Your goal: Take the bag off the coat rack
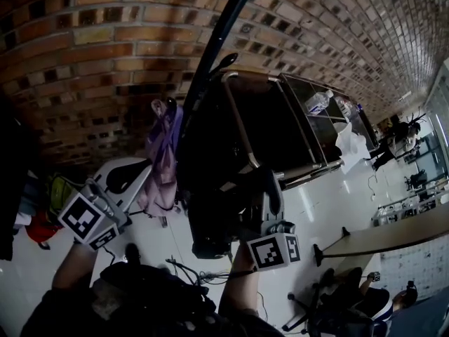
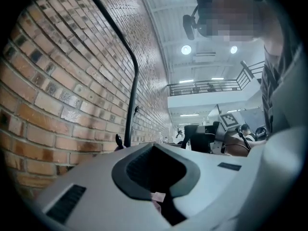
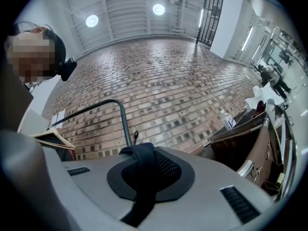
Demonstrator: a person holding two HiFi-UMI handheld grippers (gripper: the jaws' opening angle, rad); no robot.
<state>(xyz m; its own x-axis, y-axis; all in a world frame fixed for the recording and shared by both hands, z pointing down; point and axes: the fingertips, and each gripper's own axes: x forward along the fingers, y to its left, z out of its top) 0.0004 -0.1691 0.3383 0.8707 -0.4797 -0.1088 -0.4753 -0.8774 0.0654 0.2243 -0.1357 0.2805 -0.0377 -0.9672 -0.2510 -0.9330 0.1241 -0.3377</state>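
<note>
Right claw (image 3: 149,177): nearly shut, pinching black bag strap (image 3: 139,158), probably to lift it free
Left claw (image 2: 156,174): closed on pink fabric scrap (image 2: 157,196)
Bag (image 1: 210,216): frame centre, hanging from coat rack (image 1: 223,30)

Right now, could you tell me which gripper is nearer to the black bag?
Right. The right gripper grips the black bag by its strap; the left gripper is off to its left, pinching the purple bag.

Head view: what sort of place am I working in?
Probably an open-plan office or lab hall: a red brick wall, a pale desk with black swivel chairs, and a railed upper gallery.
</note>
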